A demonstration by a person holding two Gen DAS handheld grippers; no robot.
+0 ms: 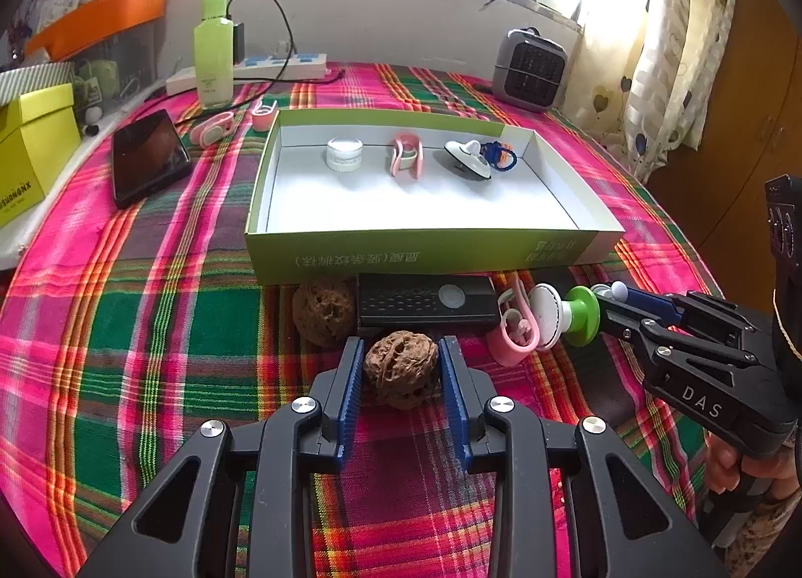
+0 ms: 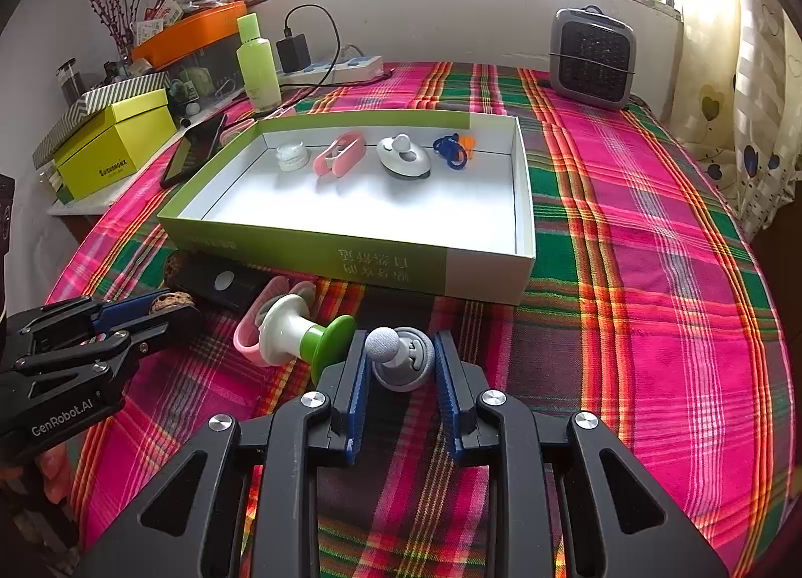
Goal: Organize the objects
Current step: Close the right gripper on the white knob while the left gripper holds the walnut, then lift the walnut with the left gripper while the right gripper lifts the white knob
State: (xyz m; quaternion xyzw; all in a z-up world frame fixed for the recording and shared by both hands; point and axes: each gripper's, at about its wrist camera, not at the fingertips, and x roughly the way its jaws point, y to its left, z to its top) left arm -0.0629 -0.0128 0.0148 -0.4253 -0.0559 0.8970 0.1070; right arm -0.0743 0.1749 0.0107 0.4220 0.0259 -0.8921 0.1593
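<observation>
In the left wrist view my left gripper [image 1: 401, 347] is shut on a brown walnut [image 1: 401, 372] that rests on the plaid cloth, both blue pads against its sides. In the right wrist view my right gripper [image 2: 401, 338] is shut on a grey round knob-topped piece [image 2: 403, 365], also down on the cloth. Beyond them lies the shallow green-and-white box [image 1: 426, 254] [image 2: 301, 252], which holds a small white jar [image 1: 345, 154], a pink clip [image 1: 406, 159], a white knobbed disc [image 1: 468, 162] and a blue-and-orange piece [image 1: 498, 154] along its far wall.
In front of the box lie a second walnut [image 1: 323, 310], a black device [image 1: 426, 302], a pink clip [image 1: 514, 335] and a green-and-white knob [image 1: 569, 315]. A phone [image 1: 148, 157], green bottle [image 1: 213, 46], power strip [image 1: 280, 66], heater [image 1: 531, 69] and yellow box [image 1: 30, 147] ring the table.
</observation>
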